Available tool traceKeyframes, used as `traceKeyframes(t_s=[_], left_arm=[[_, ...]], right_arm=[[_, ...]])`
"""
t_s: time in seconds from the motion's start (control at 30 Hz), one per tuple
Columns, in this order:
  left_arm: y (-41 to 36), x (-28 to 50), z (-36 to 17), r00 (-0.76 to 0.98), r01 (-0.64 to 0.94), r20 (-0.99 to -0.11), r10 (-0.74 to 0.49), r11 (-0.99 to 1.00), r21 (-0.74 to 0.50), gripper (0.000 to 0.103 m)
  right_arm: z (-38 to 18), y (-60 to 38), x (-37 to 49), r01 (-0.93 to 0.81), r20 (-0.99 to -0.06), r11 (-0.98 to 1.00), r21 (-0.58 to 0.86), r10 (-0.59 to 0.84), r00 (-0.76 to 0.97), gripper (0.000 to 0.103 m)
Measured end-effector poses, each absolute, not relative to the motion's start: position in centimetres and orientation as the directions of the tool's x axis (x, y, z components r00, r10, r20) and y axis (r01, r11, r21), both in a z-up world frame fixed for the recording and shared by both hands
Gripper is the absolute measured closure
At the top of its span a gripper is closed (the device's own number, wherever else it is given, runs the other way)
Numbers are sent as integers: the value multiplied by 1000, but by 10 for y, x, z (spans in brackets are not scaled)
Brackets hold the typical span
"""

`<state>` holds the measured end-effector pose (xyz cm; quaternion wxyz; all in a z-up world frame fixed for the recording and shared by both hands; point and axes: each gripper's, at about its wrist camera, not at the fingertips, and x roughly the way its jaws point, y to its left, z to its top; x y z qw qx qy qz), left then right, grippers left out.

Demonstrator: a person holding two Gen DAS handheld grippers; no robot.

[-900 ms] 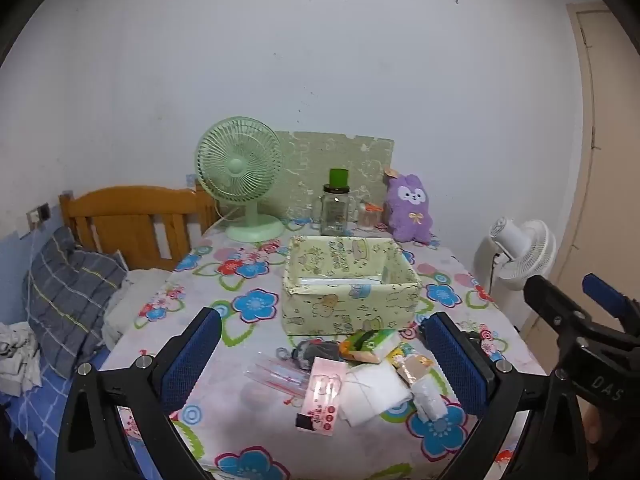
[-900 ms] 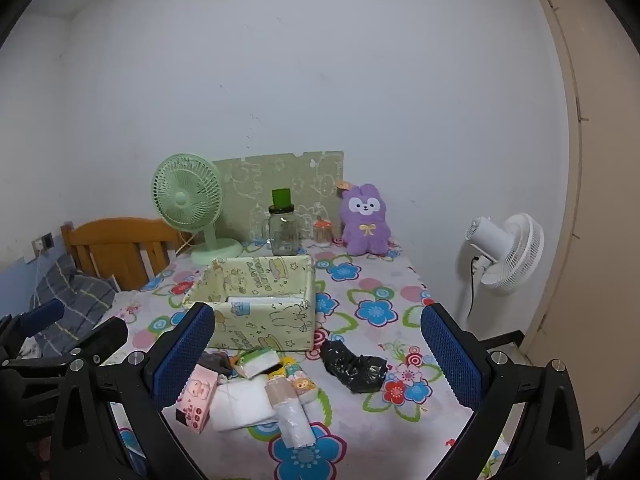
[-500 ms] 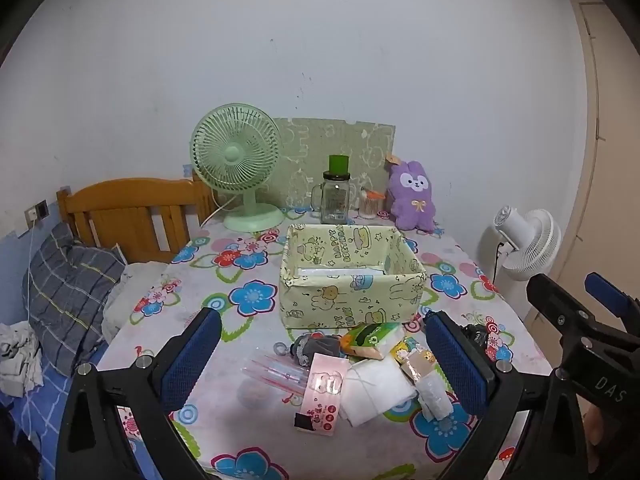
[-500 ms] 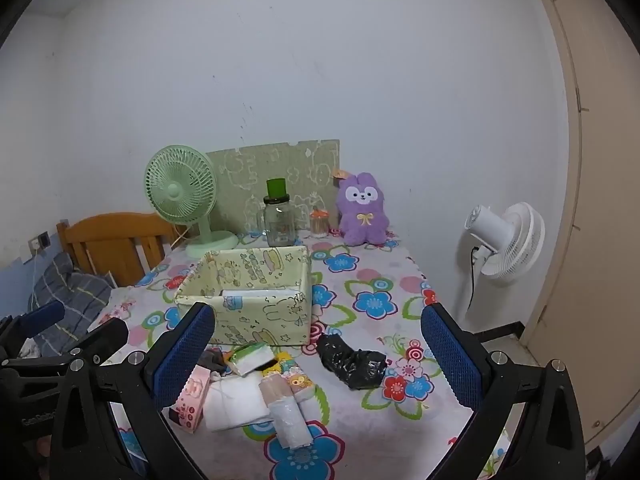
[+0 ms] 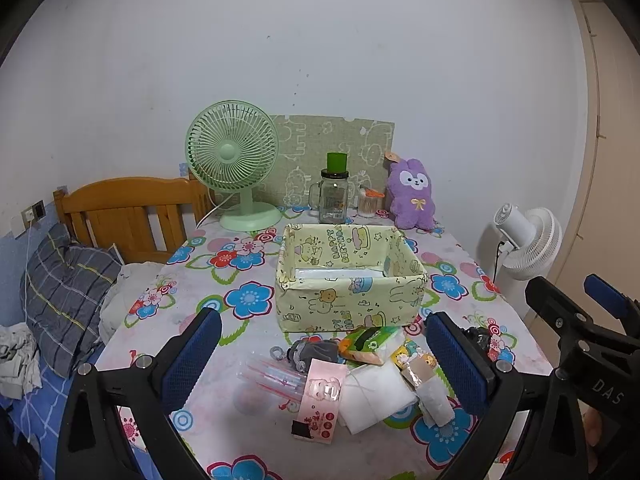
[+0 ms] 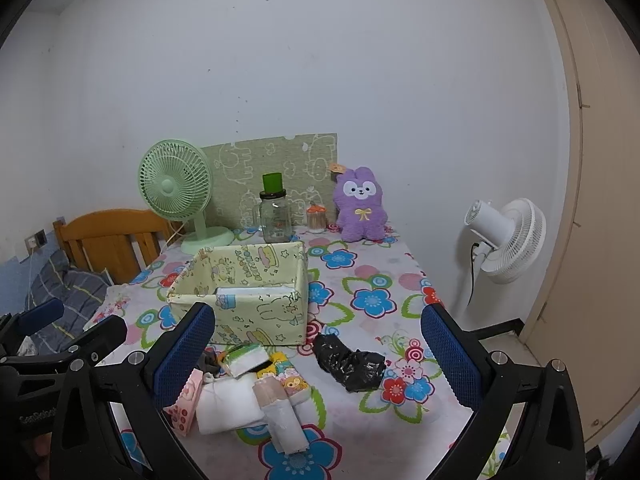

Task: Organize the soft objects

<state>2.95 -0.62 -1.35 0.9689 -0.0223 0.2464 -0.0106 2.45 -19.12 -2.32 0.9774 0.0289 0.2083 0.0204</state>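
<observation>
soft pile (image 5: 372,368): white folded cloth, tissue pack, at 6 o'clock of yellow cartoon fabric box (image 5: 350,280) | writing: "DAS" on right gripper (image 6: 318,356) | left gripper (image 5: 320,356), right gripper: both spread wide, empty

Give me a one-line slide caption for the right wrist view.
Open right hand-held gripper above soft packets and a black bag near a fabric storage box.

Plain white wall (image 5: 320,60), wooden headboard (image 5: 124,212), white standing fan (image 6: 508,240), beige door (image 6: 592,200).
</observation>
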Motion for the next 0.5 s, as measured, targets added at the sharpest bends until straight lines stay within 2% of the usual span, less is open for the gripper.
traceKeyframes(t_s=[0.5], left_arm=[[-6, 35, -14, 872, 20, -488, -47, 998, -59, 0]], right_arm=[[-20, -190, 28, -24, -410, 998, 62, 48, 911, 0]])
